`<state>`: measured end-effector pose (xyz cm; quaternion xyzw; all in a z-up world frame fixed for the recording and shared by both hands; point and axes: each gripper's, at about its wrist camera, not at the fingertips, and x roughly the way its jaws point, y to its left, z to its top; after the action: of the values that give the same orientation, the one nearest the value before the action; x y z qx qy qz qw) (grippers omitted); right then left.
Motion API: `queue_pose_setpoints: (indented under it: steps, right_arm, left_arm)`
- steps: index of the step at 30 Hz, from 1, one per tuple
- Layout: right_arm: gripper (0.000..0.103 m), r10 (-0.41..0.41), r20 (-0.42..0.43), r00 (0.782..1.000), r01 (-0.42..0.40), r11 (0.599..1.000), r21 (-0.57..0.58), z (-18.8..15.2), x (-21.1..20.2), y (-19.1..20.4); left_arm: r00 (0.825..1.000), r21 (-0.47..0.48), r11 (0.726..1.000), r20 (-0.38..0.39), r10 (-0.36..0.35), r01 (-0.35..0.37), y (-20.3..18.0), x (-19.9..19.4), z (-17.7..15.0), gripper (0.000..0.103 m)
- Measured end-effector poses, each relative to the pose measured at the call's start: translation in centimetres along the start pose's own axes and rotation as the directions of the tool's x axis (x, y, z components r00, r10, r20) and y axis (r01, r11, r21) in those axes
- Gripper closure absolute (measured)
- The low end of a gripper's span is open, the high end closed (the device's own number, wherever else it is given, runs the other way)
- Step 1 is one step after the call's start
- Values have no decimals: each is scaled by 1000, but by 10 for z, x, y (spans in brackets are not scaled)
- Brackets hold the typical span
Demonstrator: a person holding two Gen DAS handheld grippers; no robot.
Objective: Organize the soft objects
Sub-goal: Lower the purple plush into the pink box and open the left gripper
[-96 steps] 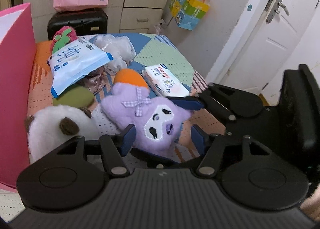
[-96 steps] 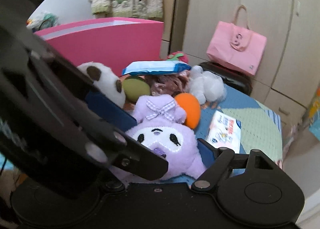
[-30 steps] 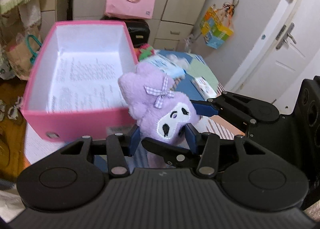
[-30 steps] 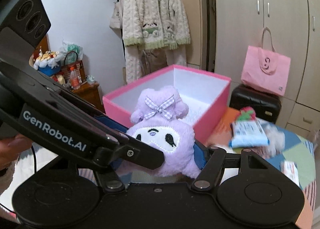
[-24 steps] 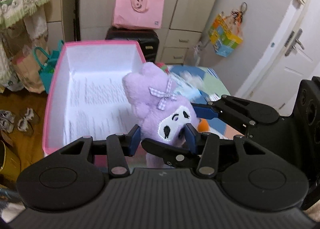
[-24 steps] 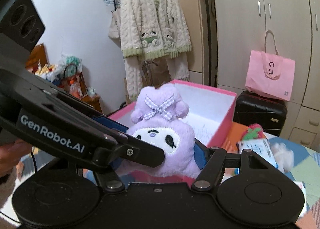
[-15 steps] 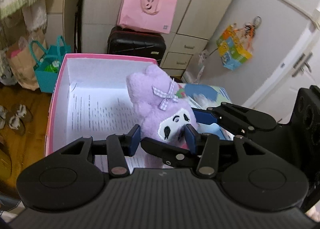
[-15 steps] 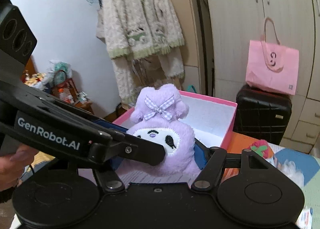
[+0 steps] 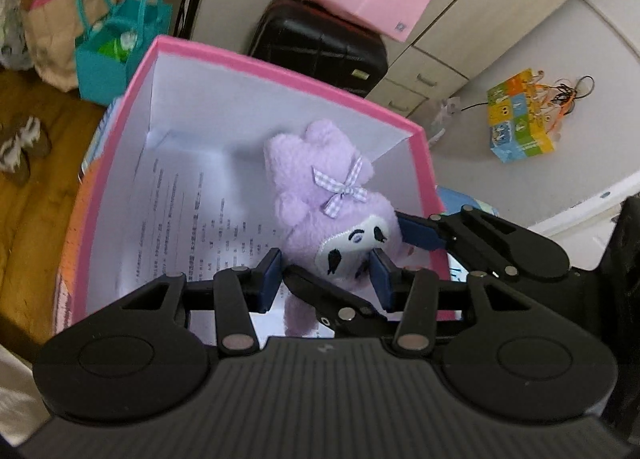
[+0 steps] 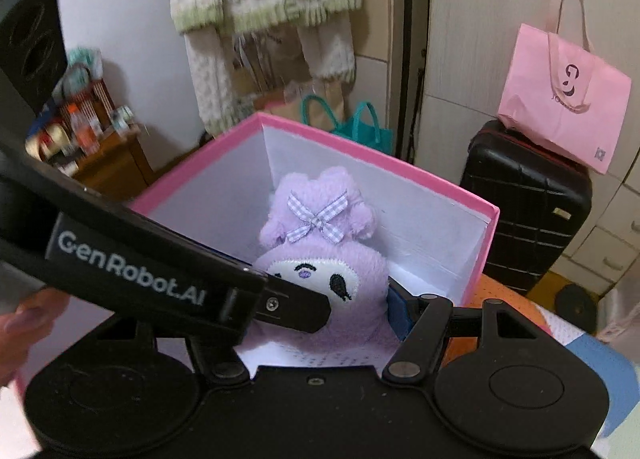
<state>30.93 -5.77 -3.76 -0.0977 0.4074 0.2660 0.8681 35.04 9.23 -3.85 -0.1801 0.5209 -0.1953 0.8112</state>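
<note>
Tilting downward, both grippers (image 9: 325, 279) (image 10: 352, 315) clamp purple plush (image 9: 320, 195) over pink box (image 9: 248, 63).

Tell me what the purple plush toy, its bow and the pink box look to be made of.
Purple plush toy: soft fleecy fabric, going by its fuzzy nap; the face looks embroidered on a smooth white patch.
Bow: thin woven gingham ribbon, flat and matte.
Pink box: probably rigid cardboard, with thin straight walls, a matte pink outside and a plain white inside.
</note>
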Motion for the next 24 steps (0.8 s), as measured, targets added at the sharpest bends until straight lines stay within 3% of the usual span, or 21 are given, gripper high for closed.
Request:
queue_pose_setpoints:
  steps: [8, 14, 24]
  right_arm:
    - [31, -97, -50, 994, 90, 988, -124, 3, 9, 16]
    - [30, -99, -32, 995, 94, 987, -129, 3, 2, 14]
    - [30, -100, 26, 995, 102, 987, -126, -7, -45, 26]
  left_arm:
    - [998, -32, 999, -63, 11, -13, 9, 18, -3, 56]
    - [997, 57, 995, 5, 79, -80, 4, 5, -7, 43]
    - [991, 209, 972, 107, 83, -104, -24, -47, -26, 41]
